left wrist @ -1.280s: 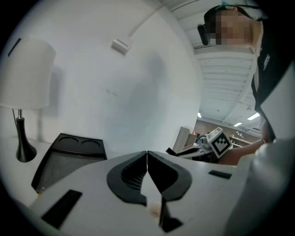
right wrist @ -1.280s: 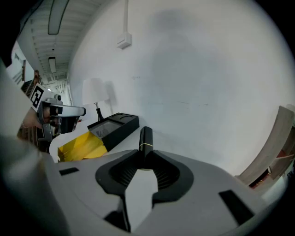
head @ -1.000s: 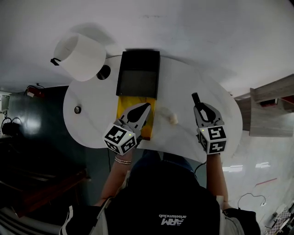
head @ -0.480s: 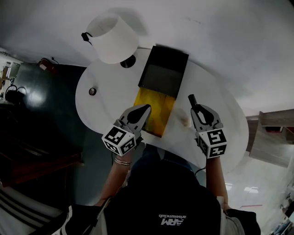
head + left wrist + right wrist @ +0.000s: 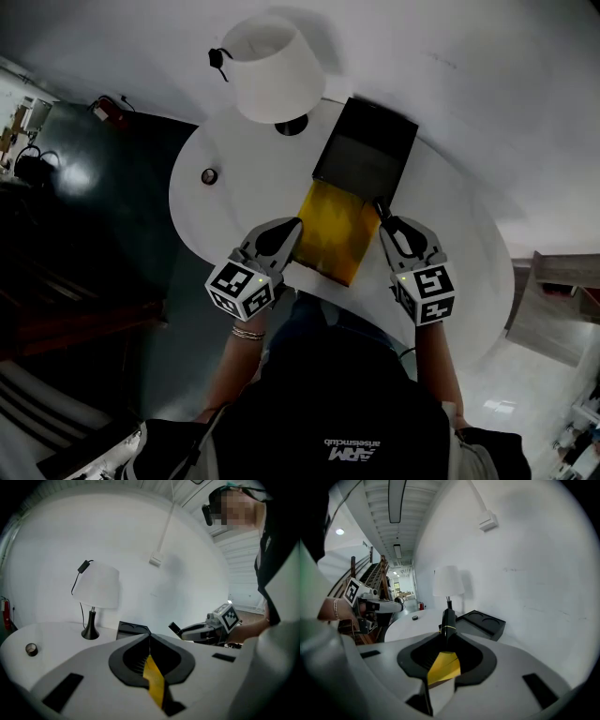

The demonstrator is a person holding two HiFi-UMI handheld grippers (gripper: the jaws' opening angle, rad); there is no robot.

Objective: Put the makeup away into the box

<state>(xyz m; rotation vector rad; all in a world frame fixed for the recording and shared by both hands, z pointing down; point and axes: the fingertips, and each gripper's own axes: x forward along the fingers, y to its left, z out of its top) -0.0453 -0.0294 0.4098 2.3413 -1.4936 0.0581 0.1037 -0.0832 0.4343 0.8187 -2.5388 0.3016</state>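
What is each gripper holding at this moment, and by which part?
The right gripper holds a slim black makeup tube by its rear end; the rest juts past the jaw tips. The left gripper is shut, with nothing seen held.

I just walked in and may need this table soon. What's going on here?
A person stands at the round white table with a gripper in each hand. The right gripper is clamped on a slim black makeup tube with a gold band, near where the yellow panel meets the black box. The left gripper is shut, apparently empty, at the panel's left edge. The tube isn't in the box yet. A lamp also stands on the table.
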